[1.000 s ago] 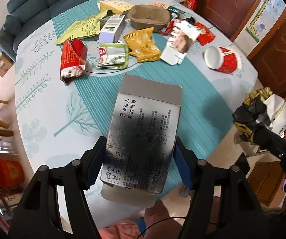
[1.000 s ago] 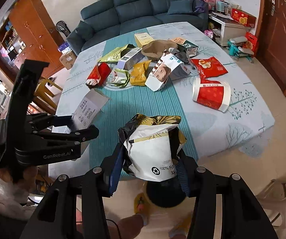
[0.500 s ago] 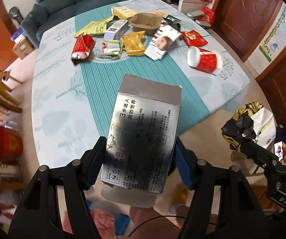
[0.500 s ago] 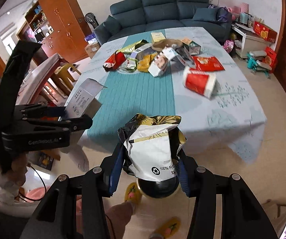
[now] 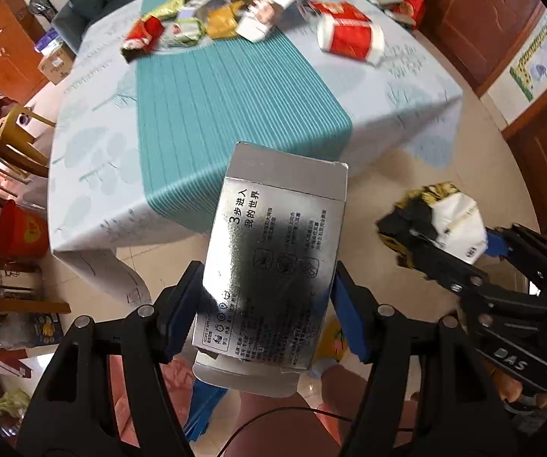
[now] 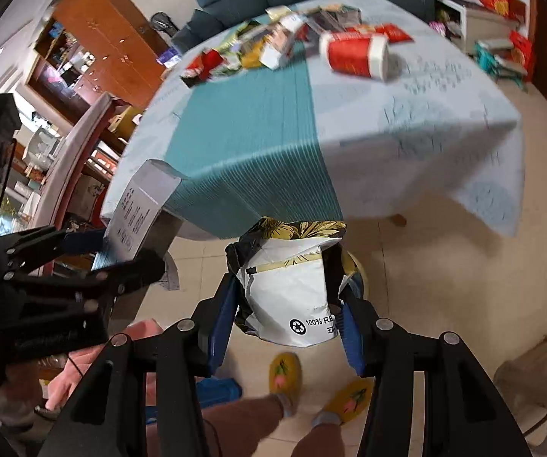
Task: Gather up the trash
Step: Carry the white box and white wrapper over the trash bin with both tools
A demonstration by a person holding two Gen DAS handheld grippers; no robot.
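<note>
My left gripper (image 5: 266, 312) is shut on a flat silver carton (image 5: 273, 259) with Chinese print, held out over the floor in front of the table. My right gripper (image 6: 285, 316) is shut on a crumpled white and black paper bag (image 6: 292, 297). The bag also shows in the left wrist view (image 5: 452, 224), and the silver carton in the right wrist view (image 6: 136, 213). More trash lies at the far end of the table (image 5: 235, 76): a red paper cup (image 5: 349, 34), a red wrapper (image 5: 140, 36), a yellow wrapper (image 5: 222, 23) and cartons.
A dark round bin (image 6: 353, 278) stands on the tiled floor just behind the bag. The person's legs and yellow slippers (image 6: 285, 373) are below. A red bucket (image 5: 22, 232) and chairs stand left, a plastic stool (image 6: 532, 373) at right.
Both grippers have pulled back from the table and lowered, still holding the carton and the bag. The table edge and floor now fill the views.
</note>
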